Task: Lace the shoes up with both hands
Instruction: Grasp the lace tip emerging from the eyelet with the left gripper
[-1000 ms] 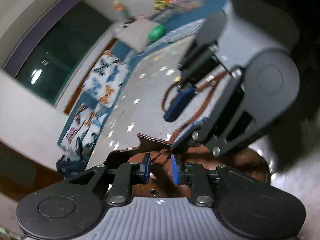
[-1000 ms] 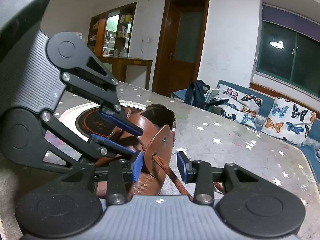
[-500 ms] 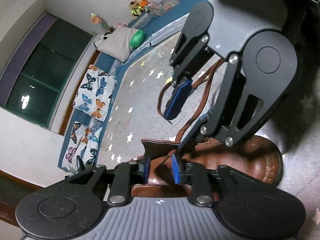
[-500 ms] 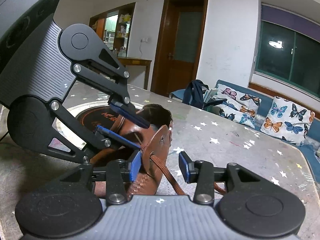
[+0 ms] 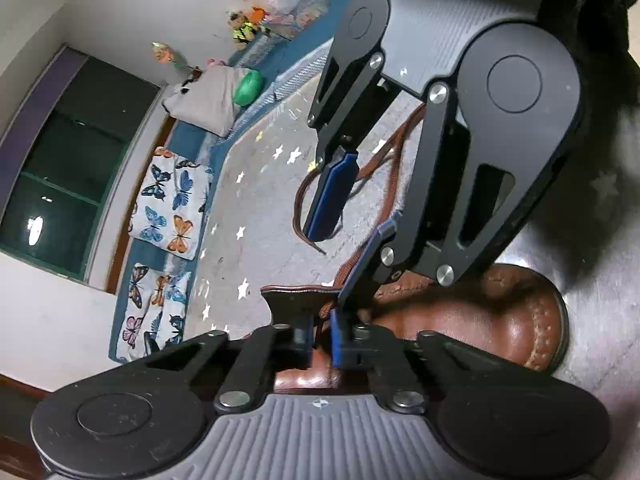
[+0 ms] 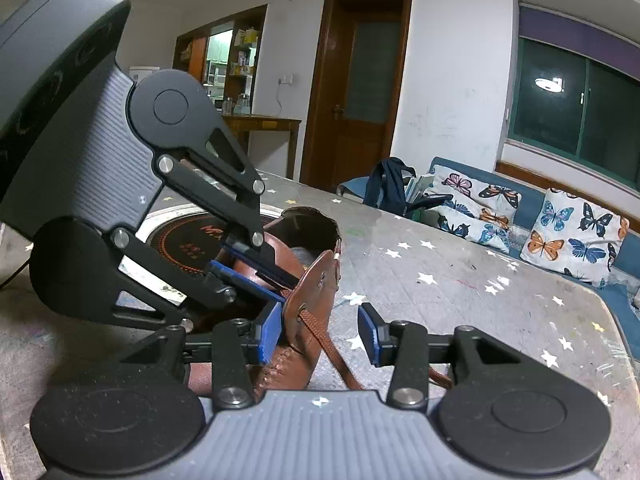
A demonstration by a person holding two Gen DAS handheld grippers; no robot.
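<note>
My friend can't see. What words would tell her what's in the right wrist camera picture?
A brown leather shoe stands on a grey table with white stars, its brown lace running out of an eyelet. The right hand-held gripper sits open around the lace, while the left hand-held gripper reaches into the shoe. Behind are butterfly cushions and a wooden door.

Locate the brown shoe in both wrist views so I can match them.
Left wrist: brown shoe lower right, toe at right, beyond the left gripper.
Right wrist: shoe centre-left, between both grippers, lace trailing down.
Shared landmark: butterfly cushions.
</note>
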